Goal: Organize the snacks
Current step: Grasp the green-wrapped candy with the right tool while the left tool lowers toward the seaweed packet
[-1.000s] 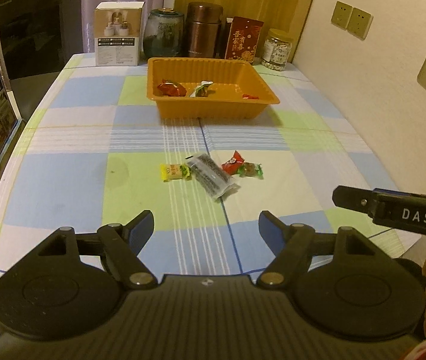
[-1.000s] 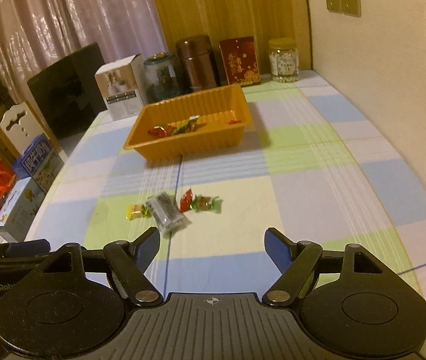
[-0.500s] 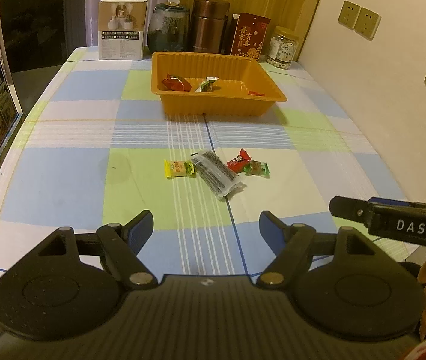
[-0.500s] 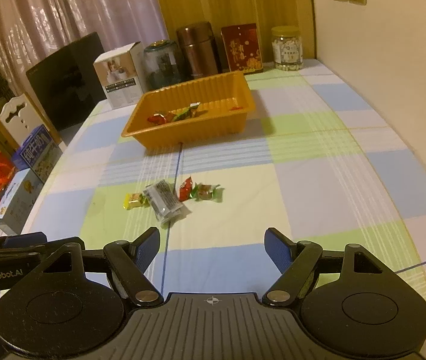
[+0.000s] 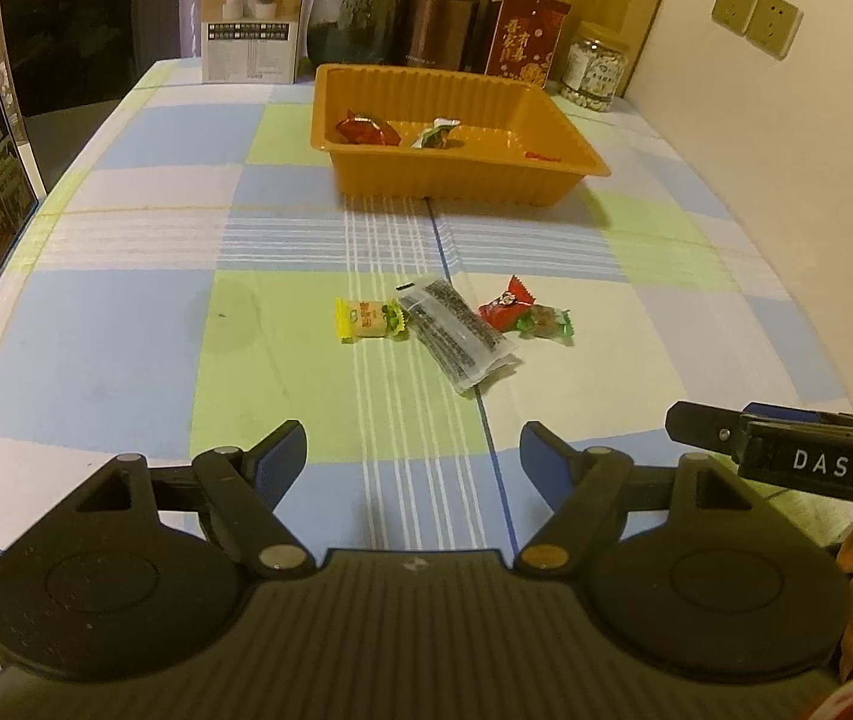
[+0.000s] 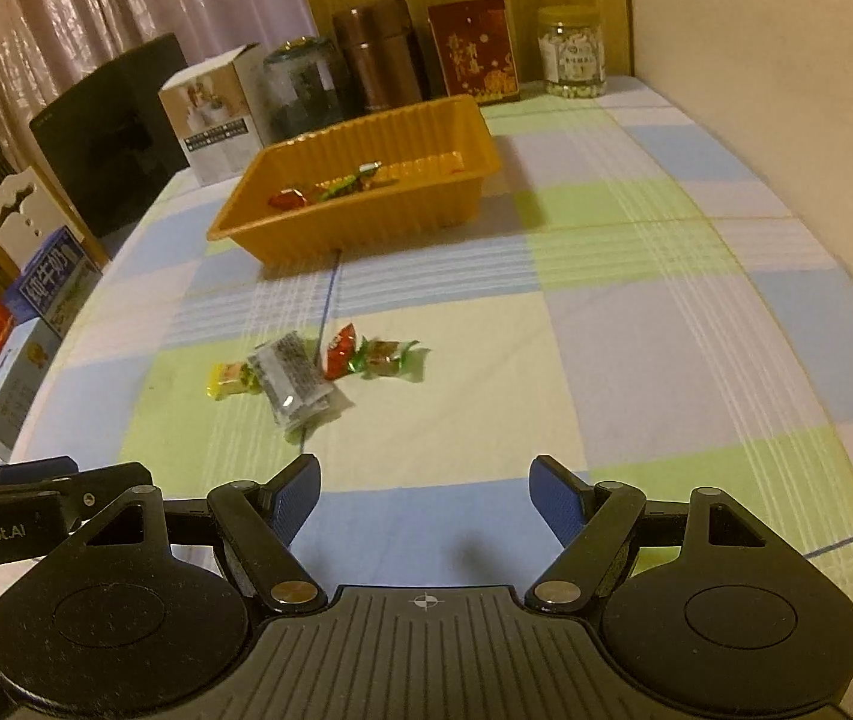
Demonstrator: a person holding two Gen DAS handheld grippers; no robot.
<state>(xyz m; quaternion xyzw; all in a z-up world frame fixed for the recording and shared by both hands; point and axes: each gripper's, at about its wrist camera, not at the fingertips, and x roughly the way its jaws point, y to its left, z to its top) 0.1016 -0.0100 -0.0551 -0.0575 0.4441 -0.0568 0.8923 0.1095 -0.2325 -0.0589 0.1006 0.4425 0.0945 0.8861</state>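
An orange tray [image 5: 570,138] [image 6: 444,204] holds a red-wrapped snack [image 5: 363,131] and a green-and-white one [image 5: 435,135]. Loose on the checked tablecloth lie a yellow candy [image 5: 369,319] [image 6: 231,379], a clear packet with dark filling [image 5: 456,333] [image 6: 294,381], a red candy [image 5: 507,304] [image 6: 339,351] and a green candy [image 5: 546,322] [image 6: 387,358]. My left gripper [image 5: 414,462] is open and empty, short of the packet. My right gripper [image 6: 426,498] is open and empty, short and right of the snacks; its body shows in the left wrist view [image 5: 786,456].
A white box [image 5: 255,15], a dark jar [image 5: 354,15], a brown canister [image 5: 441,12], a red packet [image 5: 525,36] and a glass jar [image 5: 594,69] line the table's far edge. A wall [image 5: 786,150] is on the right. Boxes [image 6: 36,300] stand off the left edge.
Both grippers have moved forward toward the loose snacks, which look larger and nearer now. Both stay open. The snacks and tray have not moved.
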